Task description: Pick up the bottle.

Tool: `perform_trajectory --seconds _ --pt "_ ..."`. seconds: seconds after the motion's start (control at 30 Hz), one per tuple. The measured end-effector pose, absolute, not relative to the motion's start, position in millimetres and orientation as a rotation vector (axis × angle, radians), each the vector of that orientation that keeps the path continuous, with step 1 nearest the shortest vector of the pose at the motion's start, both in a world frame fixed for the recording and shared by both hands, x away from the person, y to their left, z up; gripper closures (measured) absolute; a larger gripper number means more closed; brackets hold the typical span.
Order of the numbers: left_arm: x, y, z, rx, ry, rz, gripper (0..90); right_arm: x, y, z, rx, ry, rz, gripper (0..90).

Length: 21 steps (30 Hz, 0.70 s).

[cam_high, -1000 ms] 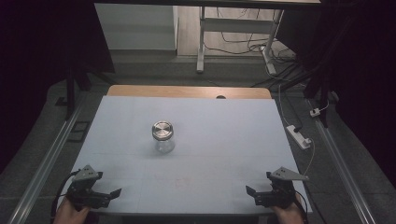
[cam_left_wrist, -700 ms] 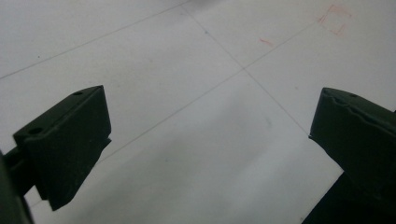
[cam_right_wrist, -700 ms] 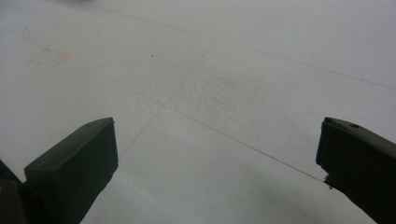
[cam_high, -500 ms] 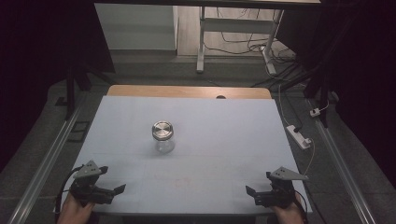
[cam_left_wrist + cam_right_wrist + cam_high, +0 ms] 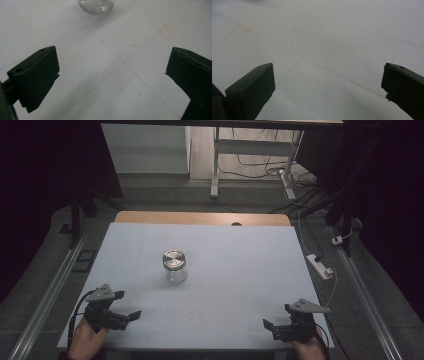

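Note:
A clear glass jar [image 5: 174, 266] with a silver metal lid stands upright left of the middle of the white table top [image 5: 240, 270]. Its base shows at the top edge of the left gripper view [image 5: 96, 5]. My left gripper [image 5: 128, 306] hovers near the front left corner, open, with its jaws pointing right and toward the jar, well short of it. In its own view the left gripper [image 5: 112, 67] holds nothing between its wide-apart jaws. My right gripper [image 5: 270, 329] sits at the front right corner, open and empty, pointing left. Bare table lies between the right gripper's [image 5: 328, 82] jaws.
A faint red square mark [image 5: 167, 31] is drawn on the table in front of the jar. A wooden strip [image 5: 200, 217] runs along the far edge. A white power strip [image 5: 320, 266] with a cable lies off the right side. Metal rails flank the table.
My left gripper has moved forward and a little to the right, toward the jar. The right gripper and the jar have stayed where they were.

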<state>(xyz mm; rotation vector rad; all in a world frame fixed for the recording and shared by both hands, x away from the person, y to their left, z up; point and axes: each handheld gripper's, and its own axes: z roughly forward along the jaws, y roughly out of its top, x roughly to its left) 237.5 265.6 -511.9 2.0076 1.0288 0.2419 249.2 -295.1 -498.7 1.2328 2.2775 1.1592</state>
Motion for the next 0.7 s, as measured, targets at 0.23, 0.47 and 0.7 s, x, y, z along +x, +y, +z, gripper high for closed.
perform_trajectory --seconds 0.23,0.47,0.7 --pt "250.3 257.8 -511.7 2.016 1.008 0.254 0.0 249.4 -294.9 -498.8 1.234 2.279 1.158 0.0" --pt "262.4 248.1 -512.1 2.040 1.002 0.281 0.0 249.3 -295.1 -498.7 1.233 2.281 1.162 0.0" --pt "275.6 240.4 -512.5 2.044 1.017 0.274 0.0 249.3 -294.8 -498.8 1.229 2.283 1.160 0.0"
